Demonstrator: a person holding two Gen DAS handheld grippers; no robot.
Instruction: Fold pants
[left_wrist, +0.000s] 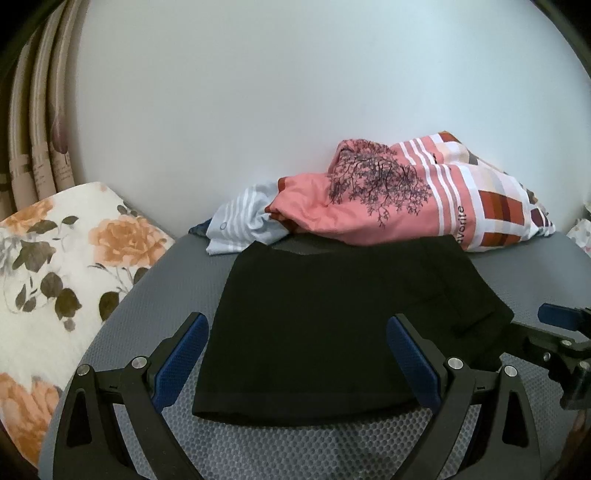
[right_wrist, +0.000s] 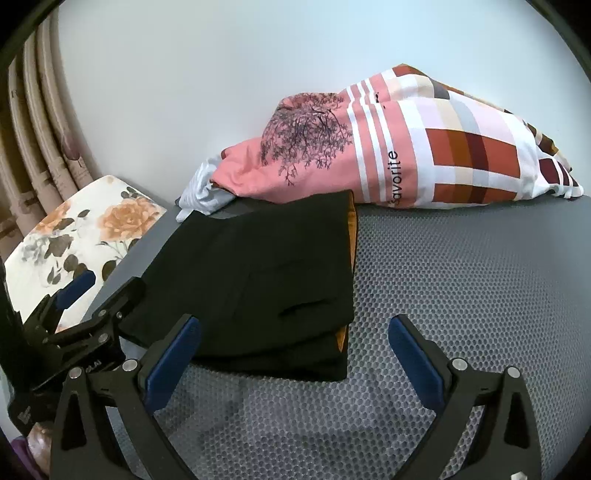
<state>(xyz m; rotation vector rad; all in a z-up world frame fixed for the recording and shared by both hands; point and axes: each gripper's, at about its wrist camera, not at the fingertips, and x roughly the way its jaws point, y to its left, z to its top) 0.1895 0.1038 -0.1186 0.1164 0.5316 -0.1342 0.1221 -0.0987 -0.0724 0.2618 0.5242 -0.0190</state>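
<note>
The left gripper (left_wrist: 295, 354) hangs low over the near edge of the black pants (left_wrist: 332, 325), its 2 blue-padded jaws spread wide apart with the folded cloth lying between them, not pinched. The right gripper (right_wrist: 293, 354) also has its jaws wide apart, over bare grey desk (right_wrist: 461, 288) just right of the pants (right_wrist: 266, 280), its left jaw in front of their near right corner.

The pants lie folded into a compact stack in the middle of the desk (left_wrist: 184, 266). Only the right wrist view shows the stack's right edge, where several layers and a strip of orange lining appear, plus a slit pocket on top. The left wrist view shows the near and left edges, flat and even.

Behind the pants, touching their far edge, is a pink patterned cloth (left_wrist: 388, 199) with a tree print, against a white wall (left_wrist: 295, 92). A pale striped garment (left_wrist: 240, 221) pokes out at its left end. Left of the pants, off the desk, sits a floral cushion (left_wrist: 66, 258), with curtains (left_wrist: 33, 147) beyond it.
</note>
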